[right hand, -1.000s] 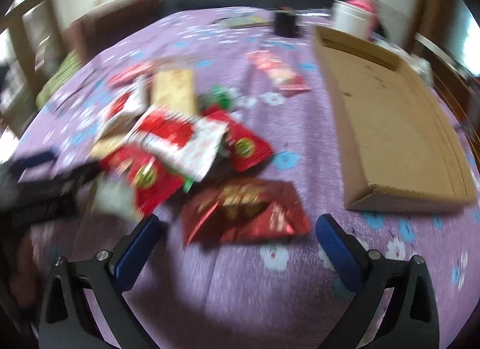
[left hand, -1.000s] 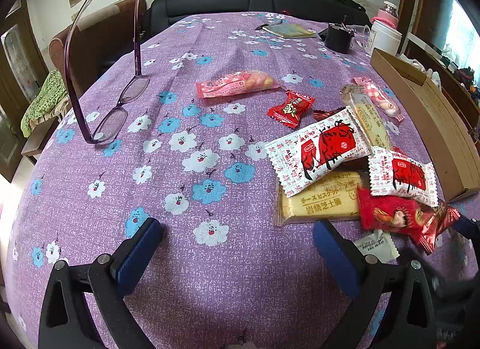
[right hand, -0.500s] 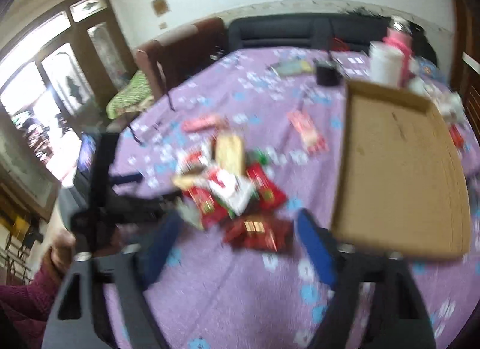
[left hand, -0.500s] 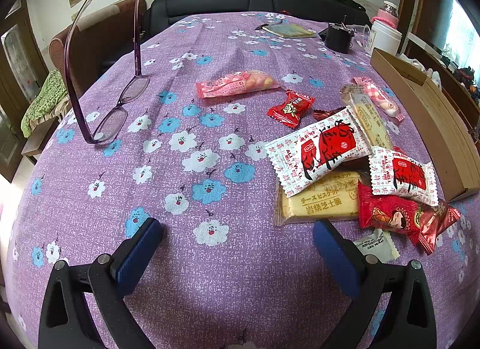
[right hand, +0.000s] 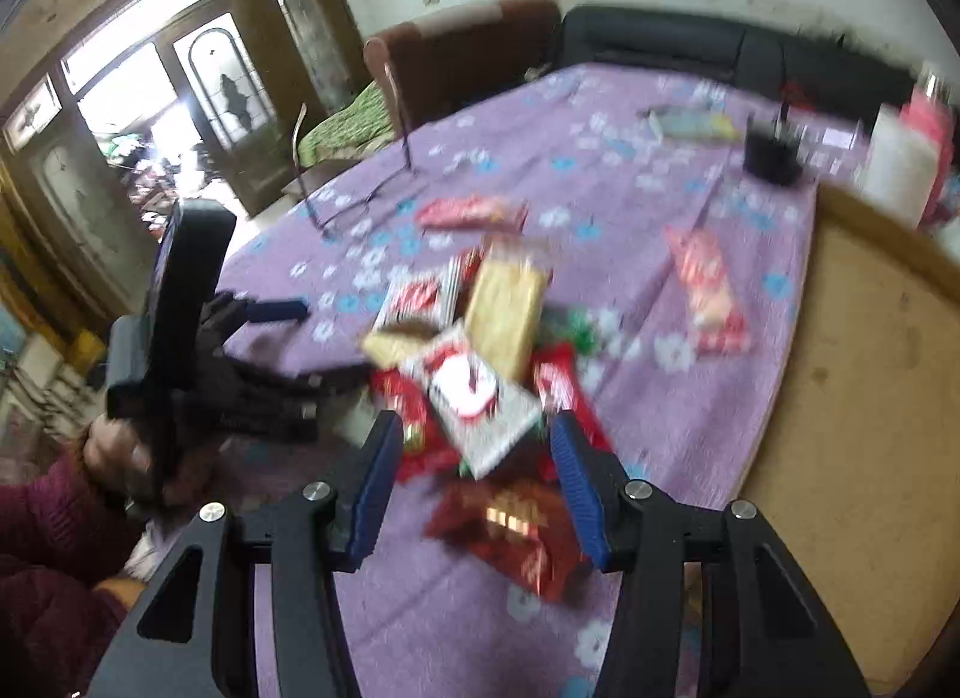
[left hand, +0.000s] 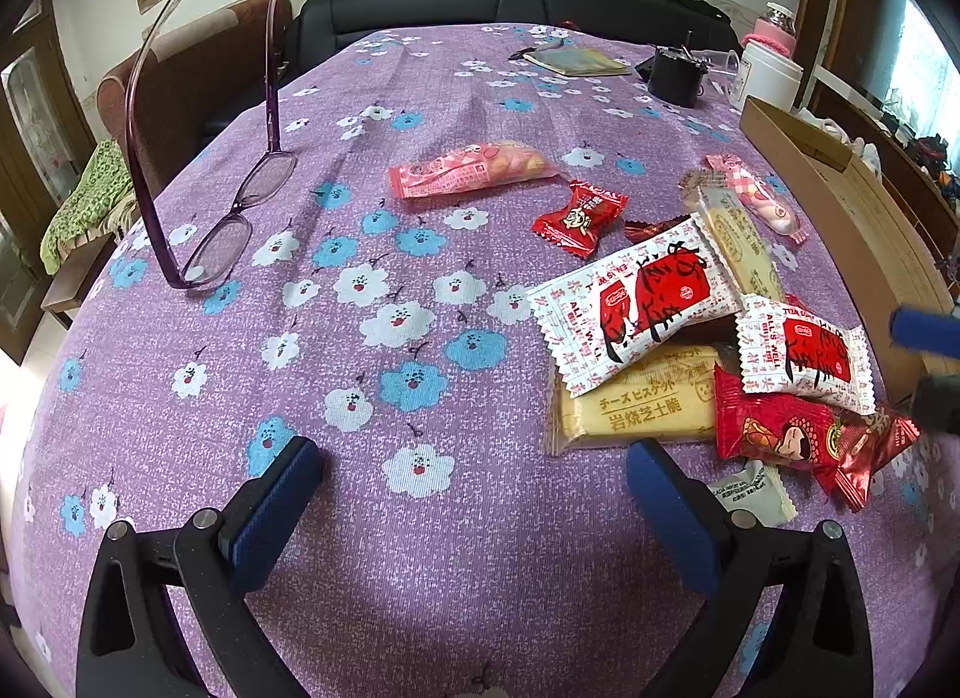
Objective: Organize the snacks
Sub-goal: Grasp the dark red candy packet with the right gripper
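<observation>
A heap of snack packets lies on the purple flowered cloth: two white-and-red packets (left hand: 636, 302), a yellow biscuit pack (left hand: 642, 404) and a red packet (left hand: 780, 434). My left gripper (left hand: 474, 494) is open over bare cloth, left of the heap. My right gripper (right hand: 474, 482) hangs above the heap's near side, its view blurred. Its jaws are closing with nothing pressed between the pads. A white-and-red packet (right hand: 480, 398) and a dark red foil packet (right hand: 510, 524) lie on the cloth below them. One blue right finger (left hand: 927, 332) shows at the left wrist view's right edge.
A flat cardboard tray (left hand: 864, 218) runs along the table's right side. A long pink packet (left hand: 474, 173), a small red candy (left hand: 579, 218) and another pink packet (left hand: 759, 200) lie apart from the heap. Purple glasses (left hand: 222, 218) rest at left. A black cup (left hand: 675, 77) and white jar (left hand: 768, 80) stand at the back.
My right gripper has risen and swung left, and its jaws have narrowed from wide open. The left gripper and the snacks have stayed where they were.
</observation>
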A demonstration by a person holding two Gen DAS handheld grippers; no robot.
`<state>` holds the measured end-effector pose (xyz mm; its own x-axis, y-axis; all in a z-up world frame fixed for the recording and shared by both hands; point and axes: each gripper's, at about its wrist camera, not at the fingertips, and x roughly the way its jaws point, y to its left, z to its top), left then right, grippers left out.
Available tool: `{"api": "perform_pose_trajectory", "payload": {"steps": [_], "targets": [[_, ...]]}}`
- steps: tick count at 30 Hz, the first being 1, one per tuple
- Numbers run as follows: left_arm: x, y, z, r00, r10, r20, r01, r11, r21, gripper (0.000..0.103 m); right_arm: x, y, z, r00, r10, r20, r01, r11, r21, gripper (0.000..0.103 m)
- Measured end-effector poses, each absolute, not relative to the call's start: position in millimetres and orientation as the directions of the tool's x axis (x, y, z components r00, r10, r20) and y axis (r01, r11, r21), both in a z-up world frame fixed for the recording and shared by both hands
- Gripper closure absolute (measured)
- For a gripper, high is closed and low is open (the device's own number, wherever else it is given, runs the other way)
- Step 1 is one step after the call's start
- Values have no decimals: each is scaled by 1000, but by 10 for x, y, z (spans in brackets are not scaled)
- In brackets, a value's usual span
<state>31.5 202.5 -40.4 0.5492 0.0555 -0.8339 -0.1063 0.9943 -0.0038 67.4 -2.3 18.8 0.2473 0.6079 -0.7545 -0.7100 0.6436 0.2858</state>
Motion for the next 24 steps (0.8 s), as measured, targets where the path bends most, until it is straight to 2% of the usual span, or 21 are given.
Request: {"api": "perform_pose_trajectory", "payload": {"steps": [8,13,21,24], "targets": [[167,2165,-240,635,-48,-771,-92,986,-137,0,599,43,-60,209,484,-850,-713,670,206,53],[56,2241,-130,687,-93,-720,-78,977,-200,0,179,120,171,127,591,-797,-855,472,213,52],[57,2221,-78,707,-145,-692,-40,969,-243,1,148,120,40,185,537,-823,-876,470,110,52],[74,2199,-93,698,-150,-700,-30,971,-239,1,207,156,1,229,521,-822,-866,495,73,43]]}}
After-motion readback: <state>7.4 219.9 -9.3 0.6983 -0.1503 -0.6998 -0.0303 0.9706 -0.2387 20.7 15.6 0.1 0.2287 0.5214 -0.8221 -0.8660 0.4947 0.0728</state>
